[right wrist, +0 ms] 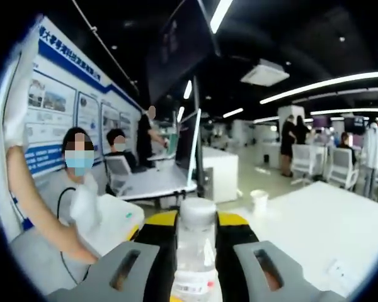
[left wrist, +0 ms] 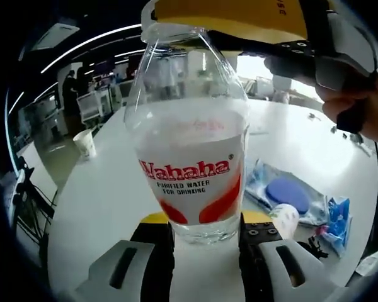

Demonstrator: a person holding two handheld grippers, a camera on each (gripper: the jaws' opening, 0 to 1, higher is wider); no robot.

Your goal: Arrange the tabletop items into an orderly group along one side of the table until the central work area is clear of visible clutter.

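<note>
A clear Wahaha water bottle (left wrist: 190,165) with a red and white label stands upright over the white table (left wrist: 107,189). My left gripper (left wrist: 206,236) is shut on its base, one black jaw on each side. From the upper right my right gripper (left wrist: 205,28) reaches over the bottle's top, held by a hand (left wrist: 359,107). In the right gripper view the bottle's white cap (right wrist: 198,212) and neck sit between the jaws of the right gripper (right wrist: 197,251), which is shut on them.
A paper cup (left wrist: 85,143) stands near the table's far left edge, also in the right gripper view (right wrist: 259,201). Right of the bottle lie a blue packet (left wrist: 288,192), a small white container (left wrist: 285,220) and a blue wrapper (left wrist: 337,220). People sit and stand around desks (right wrist: 152,182).
</note>
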